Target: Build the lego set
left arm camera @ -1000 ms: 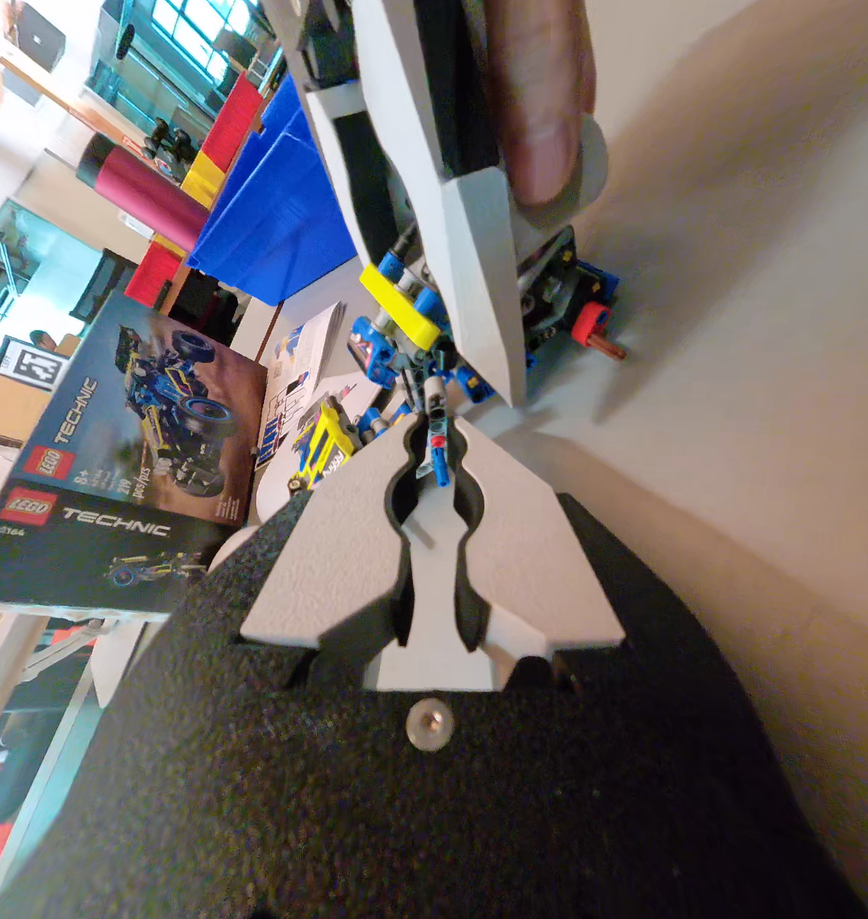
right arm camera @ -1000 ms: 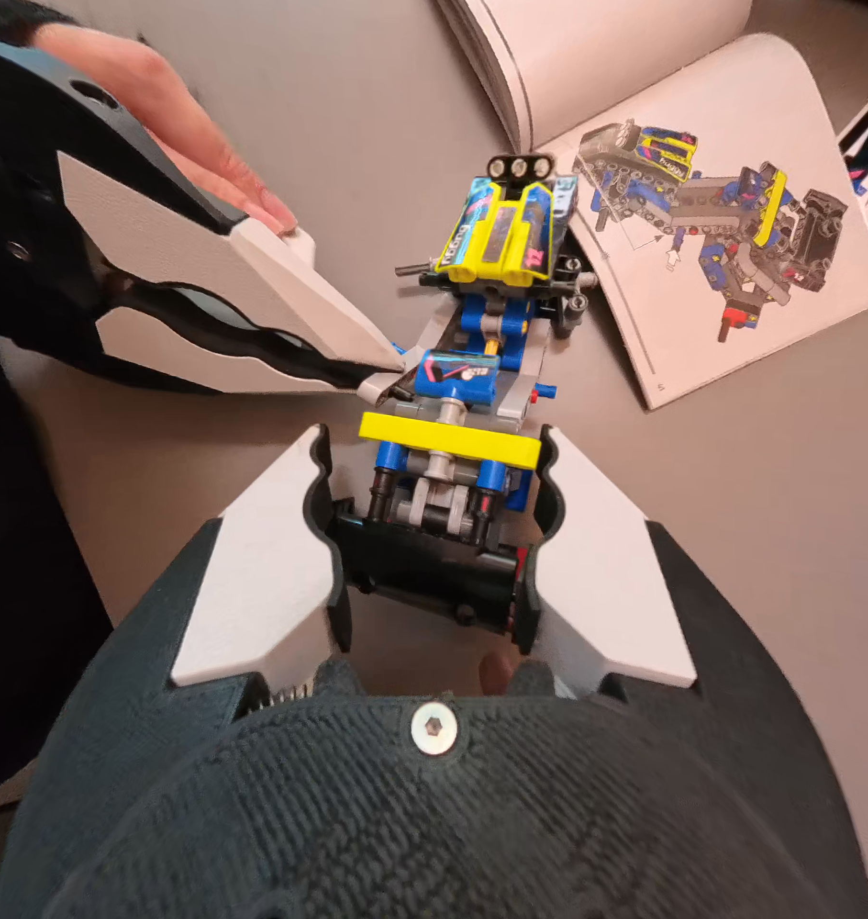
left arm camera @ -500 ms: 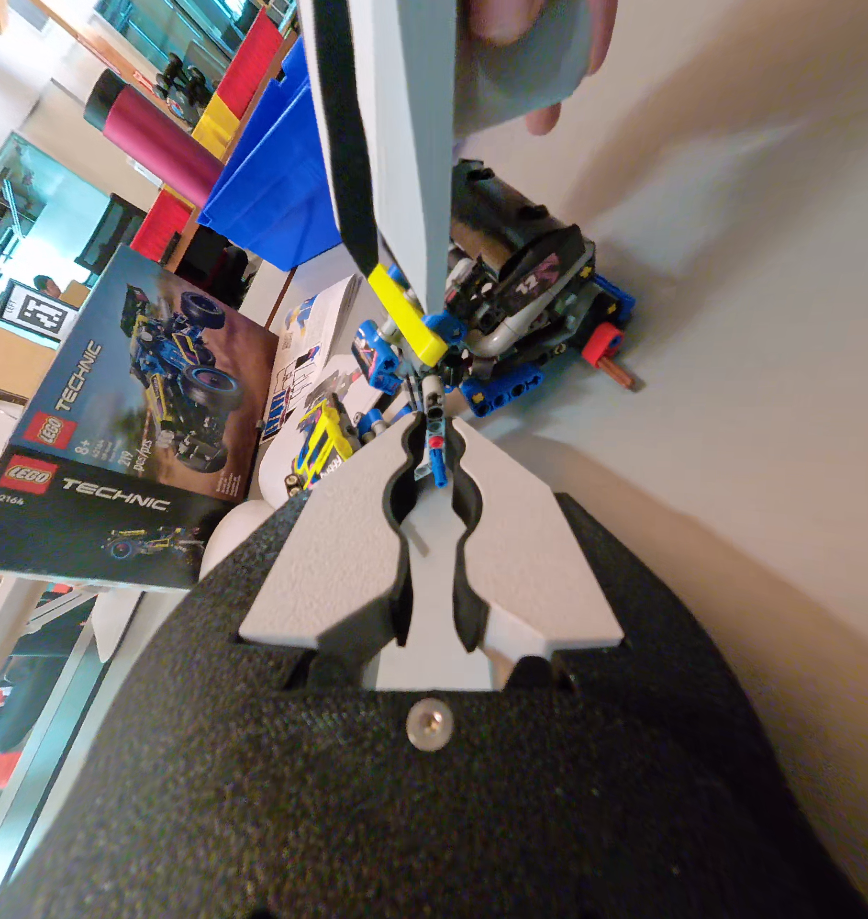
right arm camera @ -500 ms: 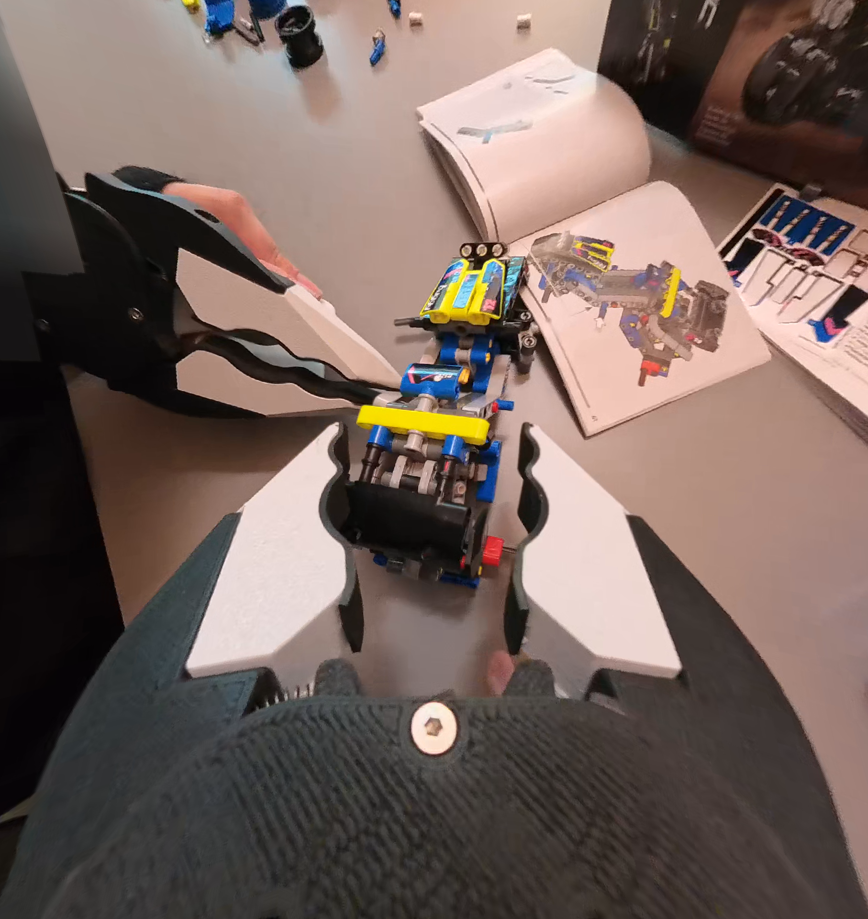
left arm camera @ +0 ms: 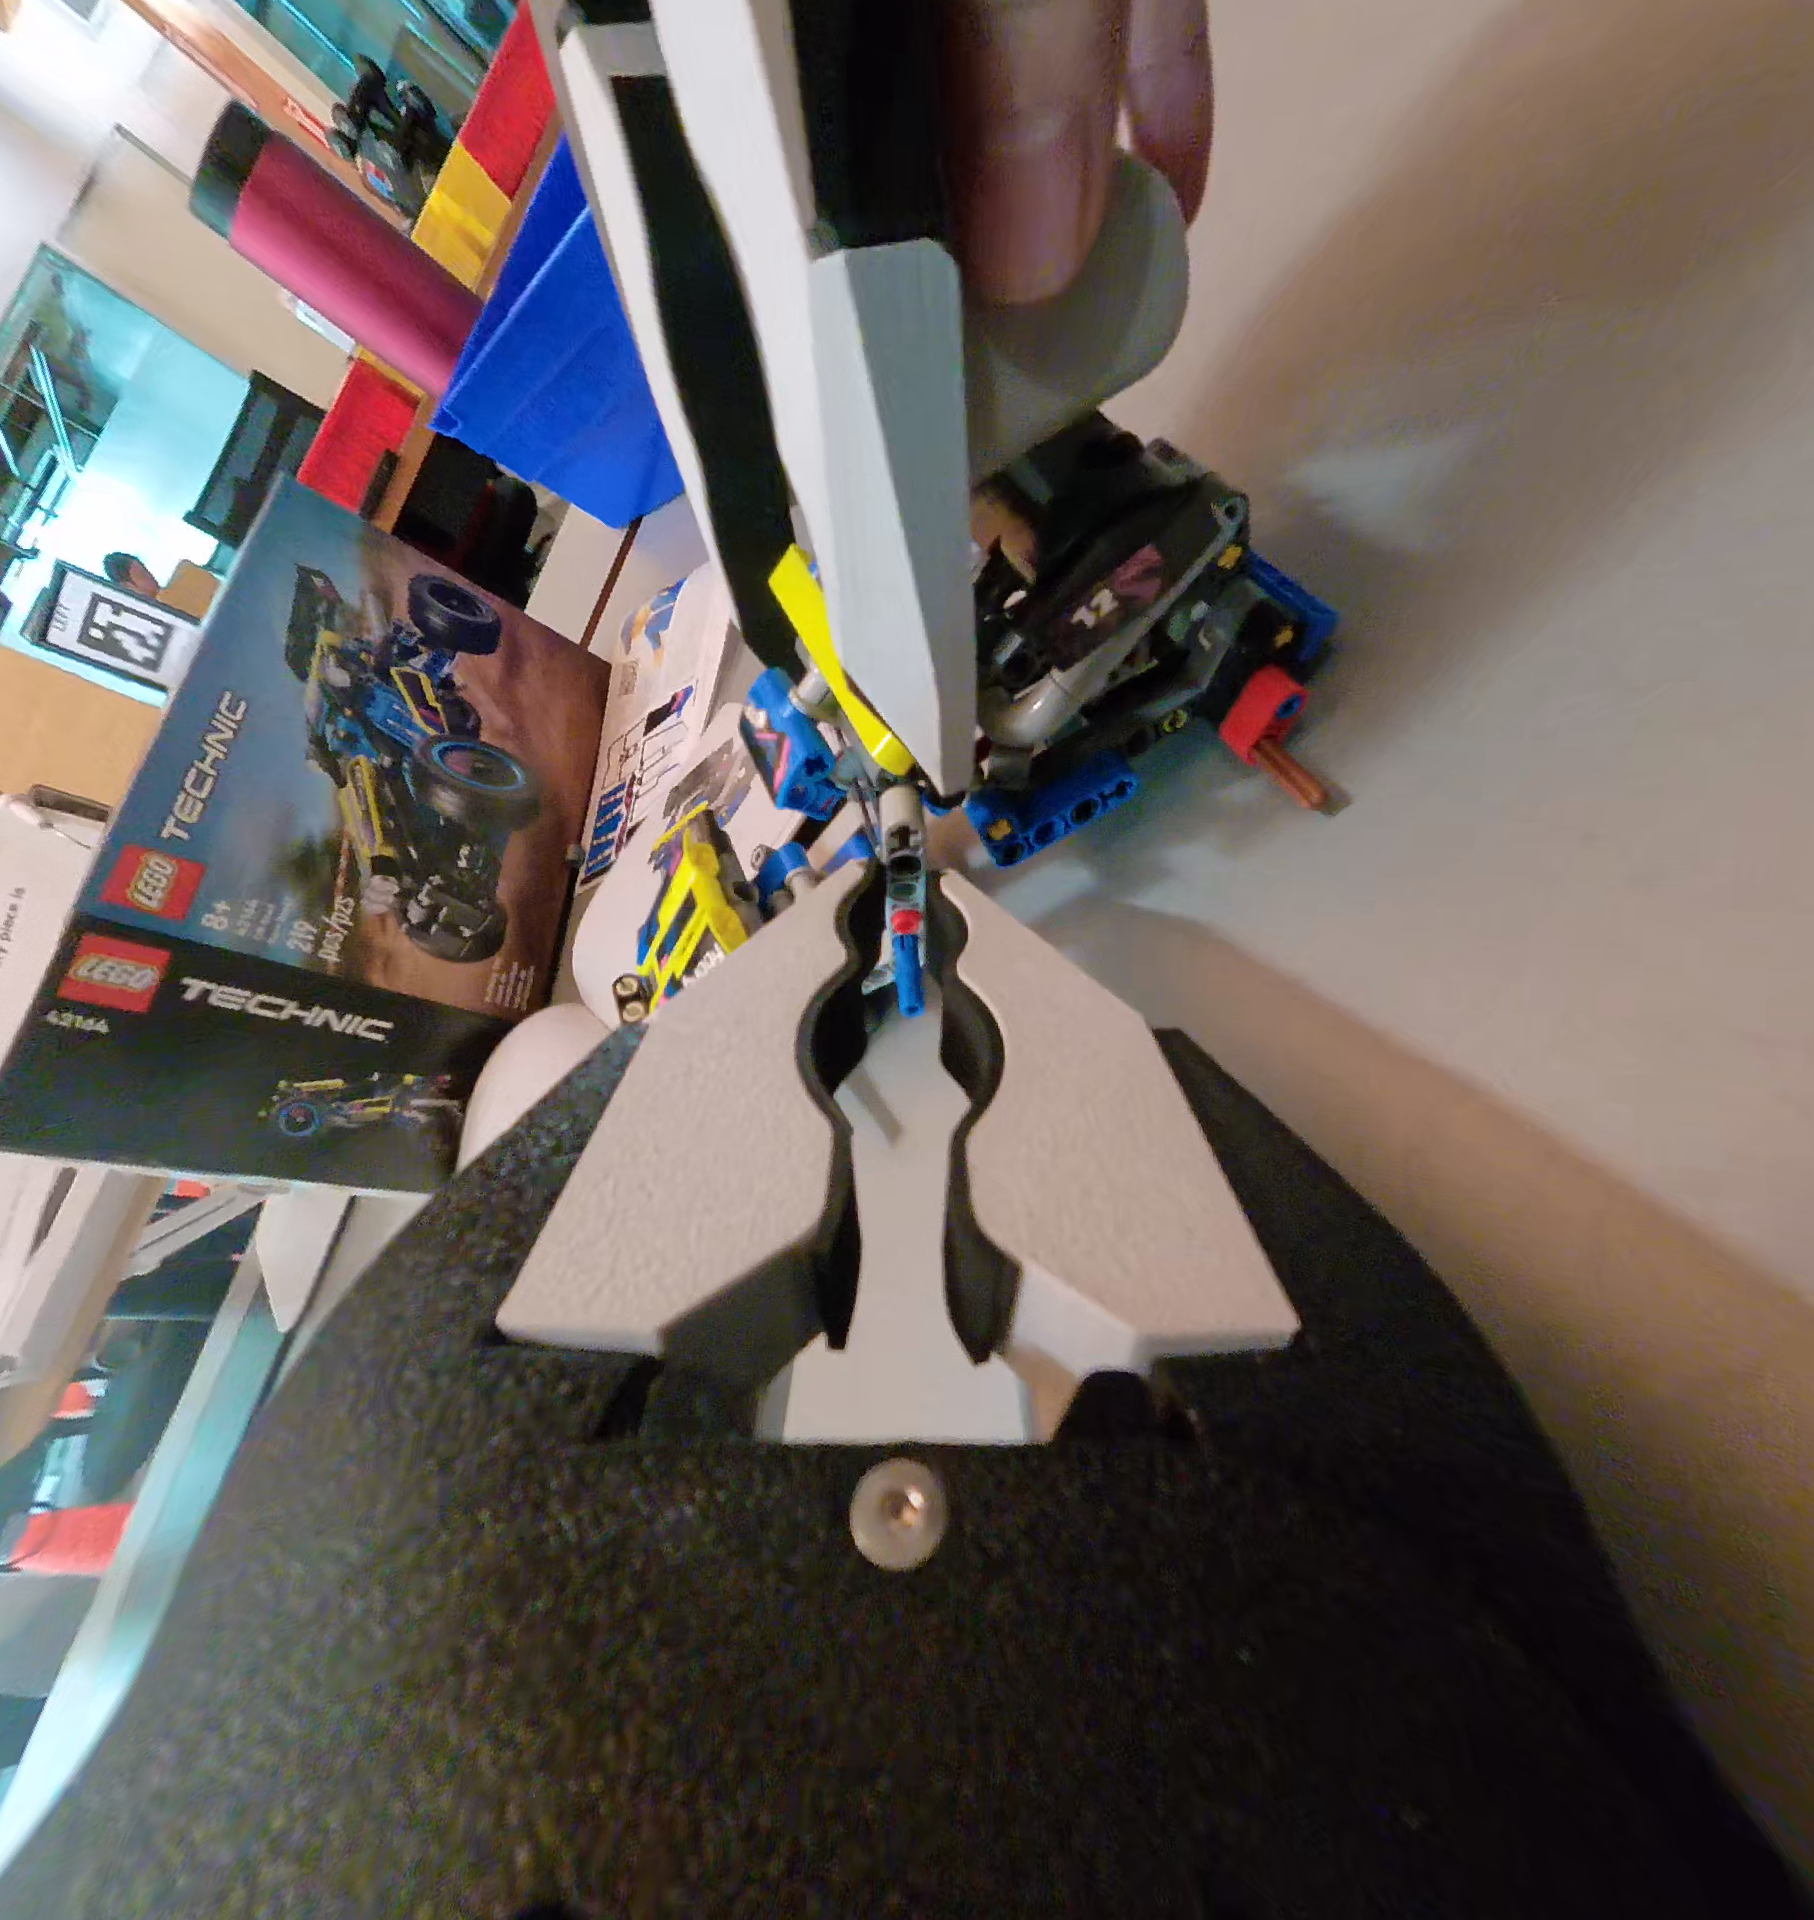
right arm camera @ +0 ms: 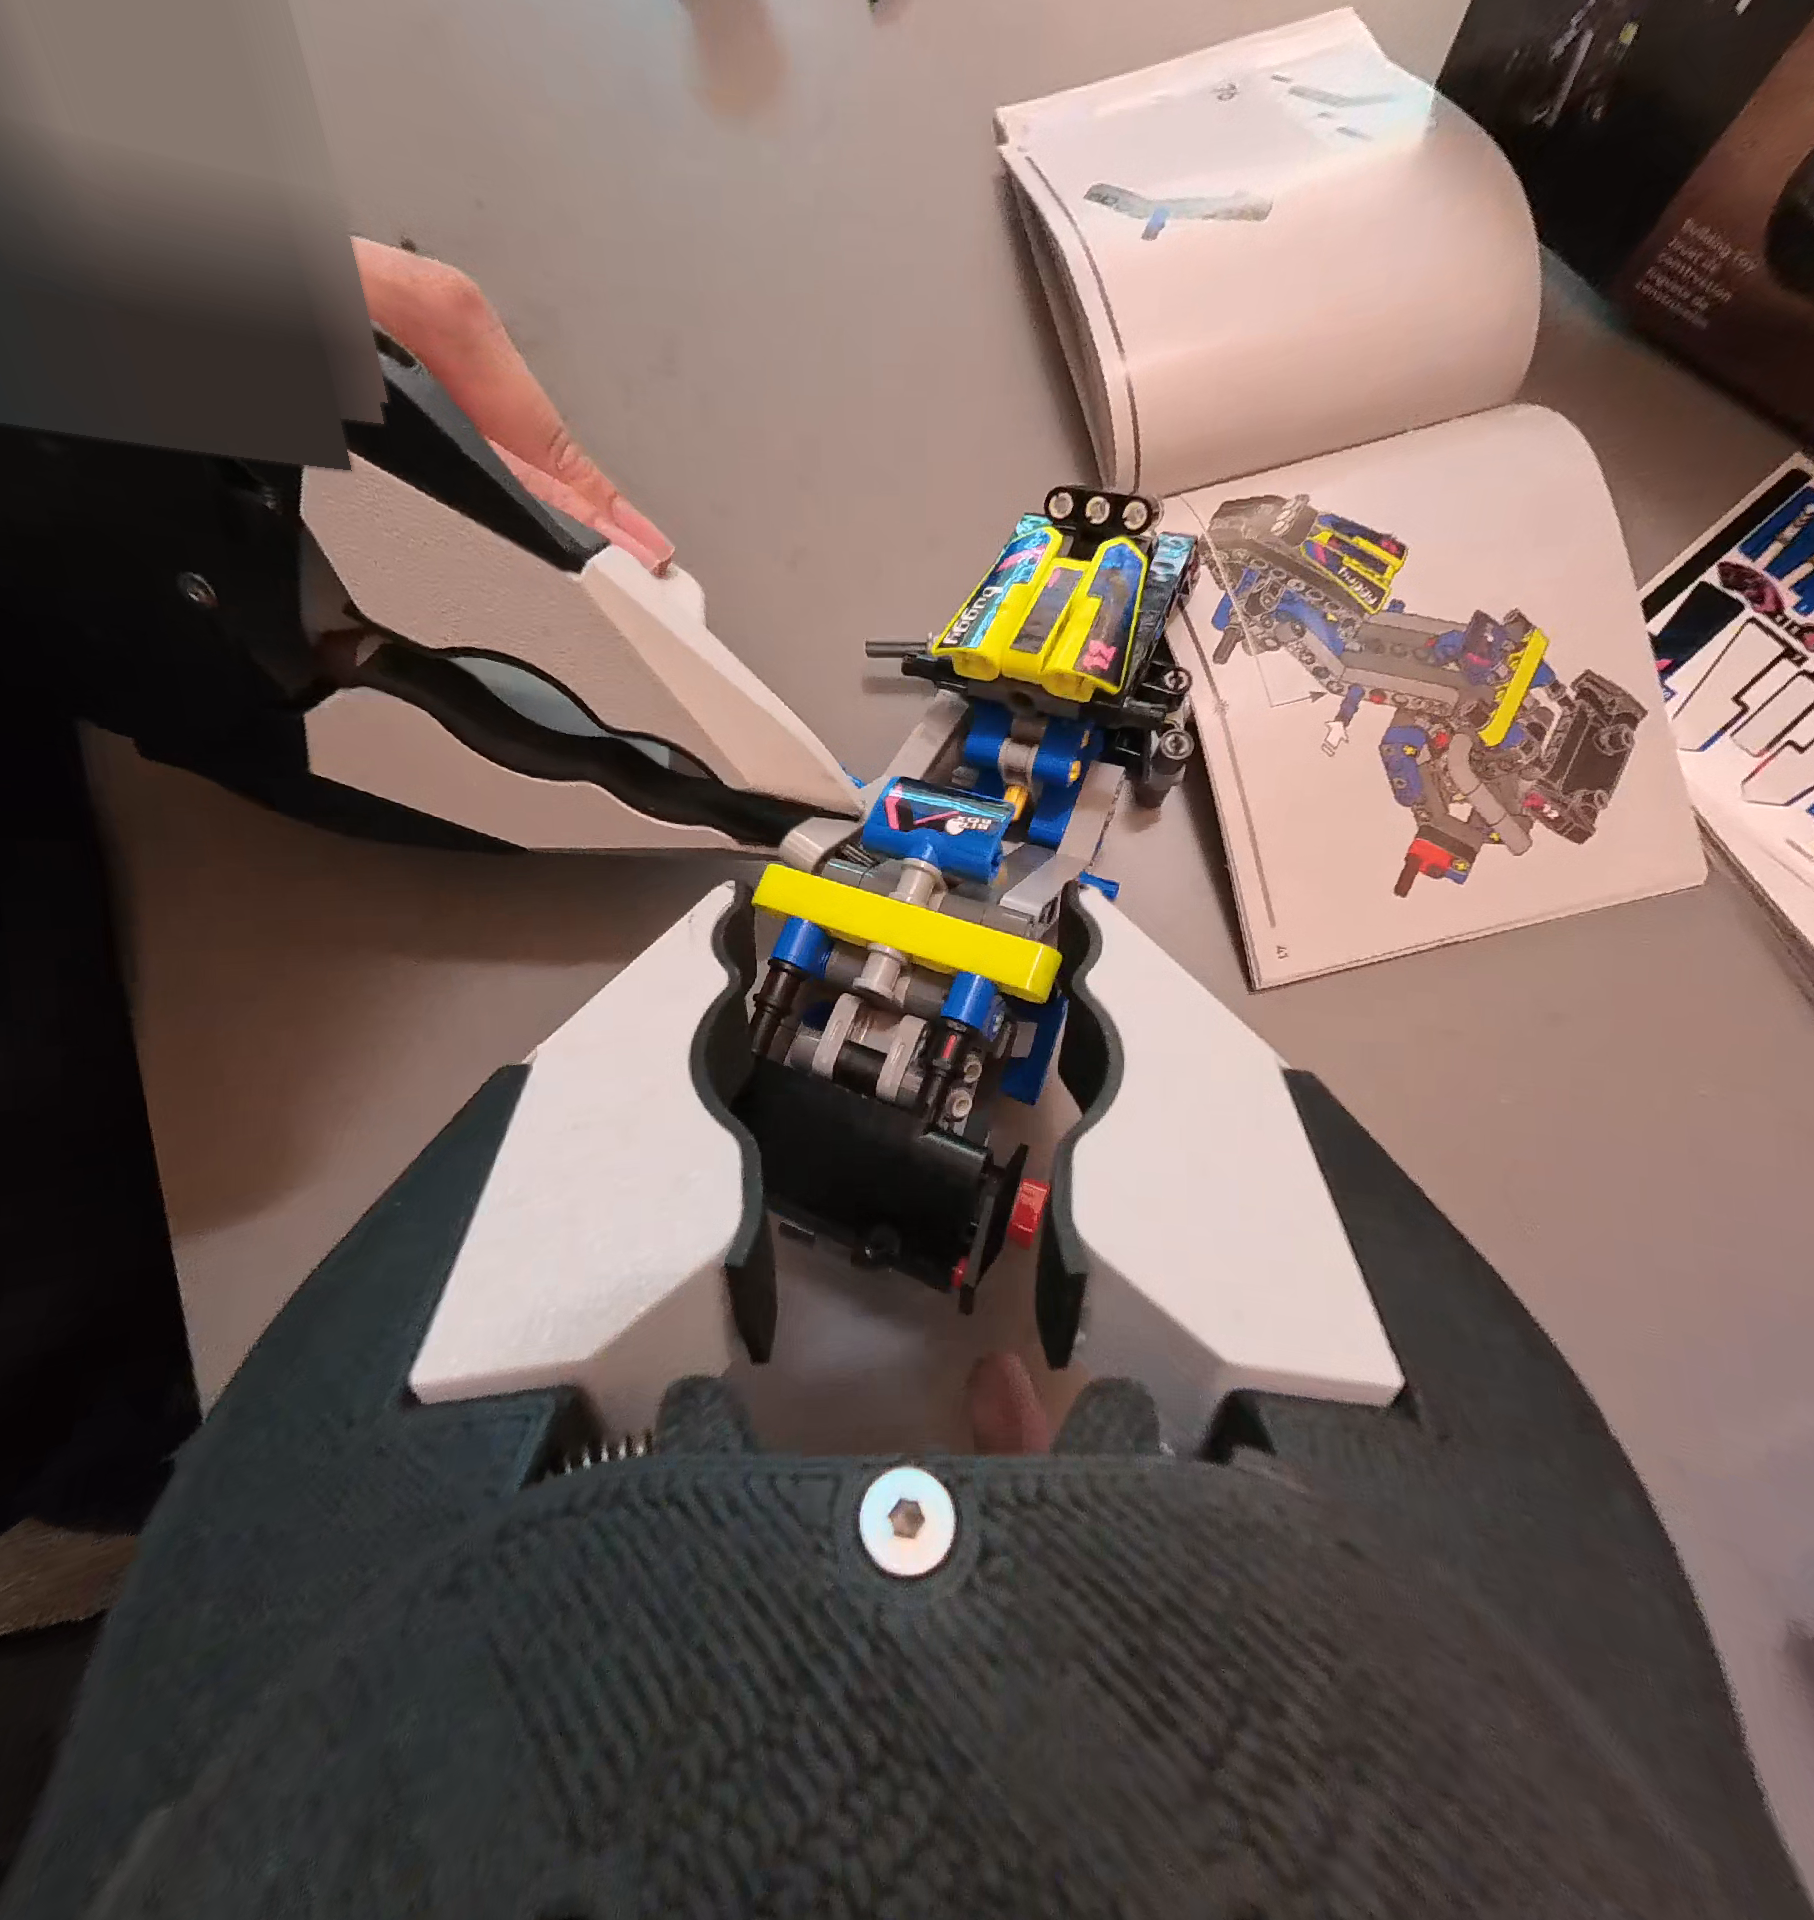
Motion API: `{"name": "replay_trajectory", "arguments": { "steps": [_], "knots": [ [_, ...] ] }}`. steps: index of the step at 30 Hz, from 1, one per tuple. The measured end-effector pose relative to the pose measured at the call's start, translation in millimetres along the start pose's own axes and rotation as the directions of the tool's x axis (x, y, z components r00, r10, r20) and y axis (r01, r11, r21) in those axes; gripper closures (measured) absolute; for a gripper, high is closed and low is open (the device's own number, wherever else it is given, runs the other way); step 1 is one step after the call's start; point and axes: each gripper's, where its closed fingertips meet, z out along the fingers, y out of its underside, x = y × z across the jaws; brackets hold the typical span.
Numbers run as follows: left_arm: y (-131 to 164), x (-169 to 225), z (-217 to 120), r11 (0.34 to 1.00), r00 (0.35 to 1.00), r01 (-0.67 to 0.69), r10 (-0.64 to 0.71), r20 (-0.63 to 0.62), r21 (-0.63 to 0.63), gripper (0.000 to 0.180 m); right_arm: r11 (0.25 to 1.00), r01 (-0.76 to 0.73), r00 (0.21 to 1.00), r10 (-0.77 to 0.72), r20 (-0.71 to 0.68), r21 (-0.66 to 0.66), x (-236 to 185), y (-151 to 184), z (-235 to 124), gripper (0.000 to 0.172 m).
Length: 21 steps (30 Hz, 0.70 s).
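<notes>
Right gripper point(right arm camera: 908, 935) clamped round the toy buggy chassis point(right arm camera: 944, 956) on the grey table point(right arm camera: 778, 260). Left gripper point(right arm camera: 830, 816) pinches its side, instruction booklet point(right arm camera: 1402, 675) open nearby.

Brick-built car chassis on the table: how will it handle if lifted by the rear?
Brick-built car: probably stiff, grey beams pinned together. No wheels visible, so unlikely to roll. Protruding red axle piece might pop off if knocked.

Brick-built buggy chassis point(right arm camera: 944, 935) lying lengthwise on grey table point(right arm camera: 830, 312), blue and grey frame, yellow cross beam, yellow hood at far end, black block at near end, red pin sticking out sideways.
</notes>
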Motion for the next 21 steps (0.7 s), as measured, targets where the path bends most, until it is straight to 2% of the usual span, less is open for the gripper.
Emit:
{"name": "replay_trajectory", "arguments": {
  "steps": [1, 6, 10, 13, 21],
  "knots": [
    [1, 1, 0, 1.0, 1.0, 0.012, -0.012, -0.009, -0.004, 0.177, 1.0, -0.004, 1.0, 0.004, 0.002, 0.003, 0, 0, 1, 0.116],
    [2, 2, 0, 0.997, 0.997, 0.07, -0.071, -0.022, -0.009, 0.177, 1.0, -0.008, 1.0, 0.007, 0.009, 0.023, 0, 1, 2, 0.116],
    [12, 6, 3, 0.99, 0.991, 0.114, -0.119, -0.053, -0.082, 0.176, 0.999, -0.023, 0.999, 0.021, 0.027, 0.047, 0, 0, 2, 0.116],
    [2, 0, 0, 0.99, 0.99, 0.141, -0.142, -0.016, -0.03, 0.177, 0.997, -0.022, 0.999, 0.019, 0.034, 0.069, 0, 0, 2, 0.116],
    [3, -1, 7, 0.987, 0.987, 0.16, -0.16, -0.017, -0.01, 0.177, 0.993, -0.034, 0.998, 0.028, 0.061, 0.113, 1, -2, 3, 0.116]
  ]
}}
